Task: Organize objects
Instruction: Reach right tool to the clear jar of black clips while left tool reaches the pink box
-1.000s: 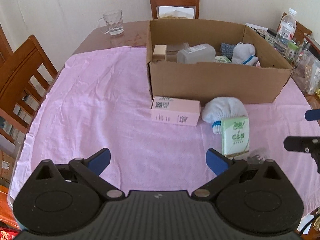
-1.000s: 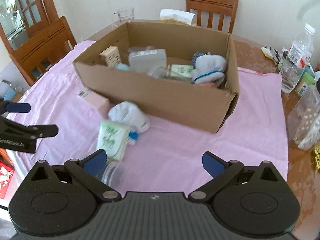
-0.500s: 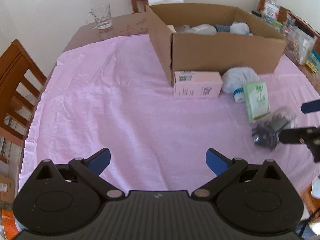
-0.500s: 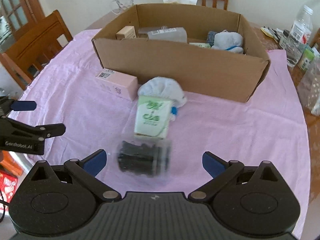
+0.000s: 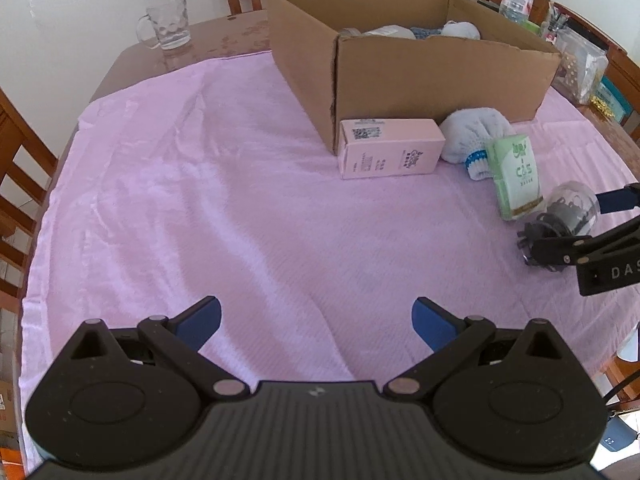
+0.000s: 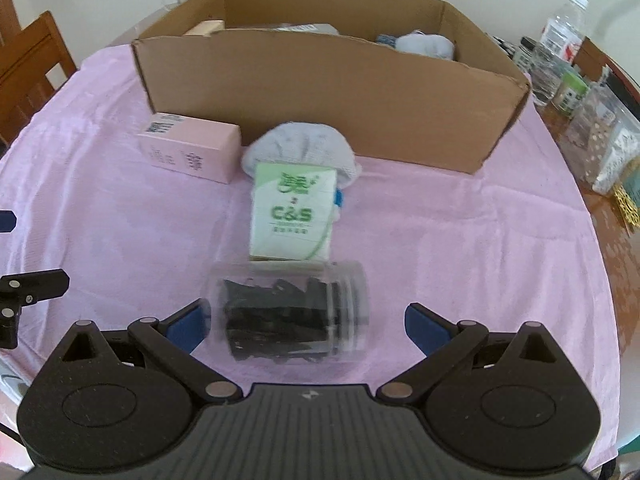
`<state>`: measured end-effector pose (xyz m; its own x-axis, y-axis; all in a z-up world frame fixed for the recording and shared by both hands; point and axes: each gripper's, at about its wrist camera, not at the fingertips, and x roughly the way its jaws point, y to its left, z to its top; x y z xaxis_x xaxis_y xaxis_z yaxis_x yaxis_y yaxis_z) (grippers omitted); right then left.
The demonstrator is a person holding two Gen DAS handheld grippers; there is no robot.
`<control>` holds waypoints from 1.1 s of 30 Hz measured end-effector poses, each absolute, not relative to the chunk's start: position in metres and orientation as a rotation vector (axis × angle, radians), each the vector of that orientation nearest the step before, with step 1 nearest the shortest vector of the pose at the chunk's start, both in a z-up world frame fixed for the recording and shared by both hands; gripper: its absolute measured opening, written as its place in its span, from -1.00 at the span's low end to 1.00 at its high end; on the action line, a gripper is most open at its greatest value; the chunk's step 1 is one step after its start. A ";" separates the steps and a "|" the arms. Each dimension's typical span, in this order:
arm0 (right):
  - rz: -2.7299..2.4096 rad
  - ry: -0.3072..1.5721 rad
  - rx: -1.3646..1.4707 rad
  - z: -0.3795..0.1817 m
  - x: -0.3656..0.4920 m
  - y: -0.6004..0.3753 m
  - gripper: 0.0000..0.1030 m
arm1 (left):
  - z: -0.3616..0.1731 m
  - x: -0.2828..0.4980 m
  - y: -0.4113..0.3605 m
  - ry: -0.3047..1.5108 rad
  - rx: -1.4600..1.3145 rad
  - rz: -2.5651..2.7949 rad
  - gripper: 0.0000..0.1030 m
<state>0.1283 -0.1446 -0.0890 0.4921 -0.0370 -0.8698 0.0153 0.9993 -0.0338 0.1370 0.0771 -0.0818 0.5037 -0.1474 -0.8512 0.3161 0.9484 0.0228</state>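
A clear plastic jar of black clips (image 6: 290, 314) lies on its side on the pink cloth, between the wide-open fingers of my right gripper (image 6: 306, 322); contact is not visible. It also shows in the left wrist view (image 5: 564, 216). Beyond it lie a green C&S tissue pack (image 6: 294, 210), a white rolled sock (image 6: 300, 150) and a pink box (image 6: 190, 148), in front of the cardboard box (image 6: 320, 92) holding several items. My left gripper (image 5: 316, 320) is open and empty over bare cloth.
A glass mug (image 5: 166, 24) stands at the far left of the table. Bottles and bags (image 6: 576, 80) crowd the table's right side. Wooden chairs (image 5: 16, 168) stand around the table. The cloth edge (image 5: 28, 300) lies near the left gripper.
The right gripper has moved forward and lower, so the jar now sits between its fingers. The left gripper has swung left and nearer the table; the box looks closer.
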 end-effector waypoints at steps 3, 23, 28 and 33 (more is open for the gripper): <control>-0.033 1.061 -0.005 -0.091 0.131 -0.156 1.00 | -0.081 0.143 0.068 1.000 0.190 -0.284 0.97; -0.027 1.076 -0.045 -0.102 0.151 -0.213 1.00 | -0.100 0.204 0.002 0.990 0.159 -0.253 0.97; -0.019 1.081 -0.027 -0.105 0.152 -0.219 1.00 | -0.101 0.217 -0.003 0.979 0.130 -0.248 0.97; -0.007 1.086 -0.005 -0.106 0.153 -0.221 1.00 | -0.104 0.227 -0.007 0.960 0.147 -0.220 0.97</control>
<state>0.1532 -0.2212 -0.1063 0.4656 -0.0083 -0.8850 0.0037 1.0000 -0.0075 0.2274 -0.0065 -0.1035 0.5538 -0.1207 -0.8238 0.2508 0.9677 0.0268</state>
